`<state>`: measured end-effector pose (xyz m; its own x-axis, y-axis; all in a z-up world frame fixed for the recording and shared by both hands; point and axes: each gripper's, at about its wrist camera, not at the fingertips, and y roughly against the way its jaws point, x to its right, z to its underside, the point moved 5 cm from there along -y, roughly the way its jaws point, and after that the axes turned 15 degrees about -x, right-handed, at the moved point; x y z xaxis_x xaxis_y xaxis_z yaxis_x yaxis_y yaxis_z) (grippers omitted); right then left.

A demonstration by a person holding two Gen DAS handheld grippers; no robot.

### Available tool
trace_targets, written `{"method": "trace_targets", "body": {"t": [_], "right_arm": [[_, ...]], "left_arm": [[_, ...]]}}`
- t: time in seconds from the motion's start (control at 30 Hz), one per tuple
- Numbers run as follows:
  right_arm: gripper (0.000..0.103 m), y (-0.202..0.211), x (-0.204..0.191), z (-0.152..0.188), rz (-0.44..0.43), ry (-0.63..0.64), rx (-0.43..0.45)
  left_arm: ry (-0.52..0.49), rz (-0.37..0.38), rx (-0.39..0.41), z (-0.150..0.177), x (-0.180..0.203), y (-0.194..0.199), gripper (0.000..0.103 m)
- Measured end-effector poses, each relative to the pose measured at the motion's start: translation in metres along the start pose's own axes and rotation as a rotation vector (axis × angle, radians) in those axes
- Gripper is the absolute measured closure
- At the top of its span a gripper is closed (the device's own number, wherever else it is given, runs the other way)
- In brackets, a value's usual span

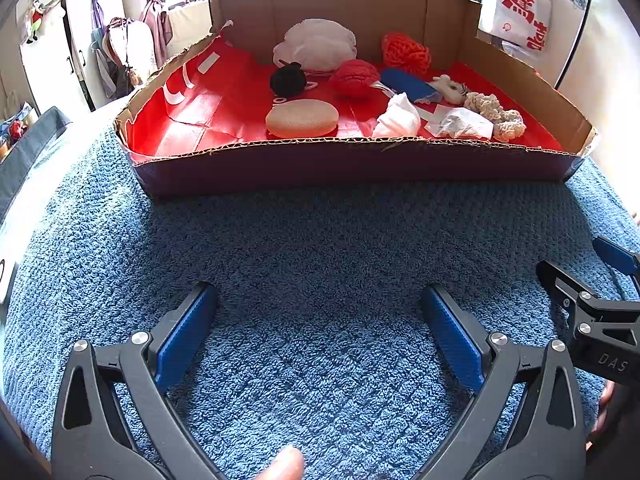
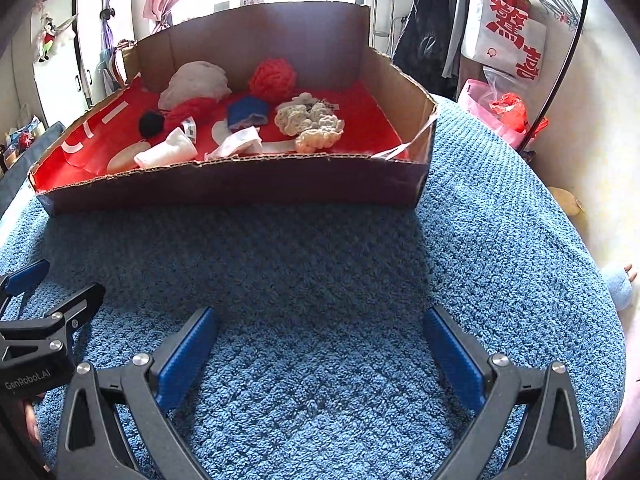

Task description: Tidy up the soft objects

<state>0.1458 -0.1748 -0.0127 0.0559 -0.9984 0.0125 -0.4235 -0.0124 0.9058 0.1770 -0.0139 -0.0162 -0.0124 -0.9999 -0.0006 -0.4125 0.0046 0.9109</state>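
Nearest, we hold the left gripper (image 1: 320,300) and right gripper (image 2: 320,320), both with jaws spread wide and holding nothing, over the blue towel (image 1: 320,240). Beyond, we log a cardboard box (image 1: 340,164) standing on the towel. Inside, near to far: tan sponge (image 1: 302,119), white cloth (image 1: 398,118), cream yarn (image 1: 500,114), black pompom (image 1: 287,79), red ball (image 1: 354,78), white puff (image 1: 318,44).

Both wrist views look low and forward over the blue towel (image 1: 320,240), sharing the nearby cardboard box (image 2: 240,184).
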Motion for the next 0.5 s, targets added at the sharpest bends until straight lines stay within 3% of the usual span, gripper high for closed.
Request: {"method": "trace_targets", "body": {"t": [0.5], "right_arm": [[0.000,-0.0010,0.0020,0.0009,-0.008,-0.006,0.000]], "left_arm": [[0.001,0.004,0.003,0.0020,0.0000,0.0003,0.000]]}}
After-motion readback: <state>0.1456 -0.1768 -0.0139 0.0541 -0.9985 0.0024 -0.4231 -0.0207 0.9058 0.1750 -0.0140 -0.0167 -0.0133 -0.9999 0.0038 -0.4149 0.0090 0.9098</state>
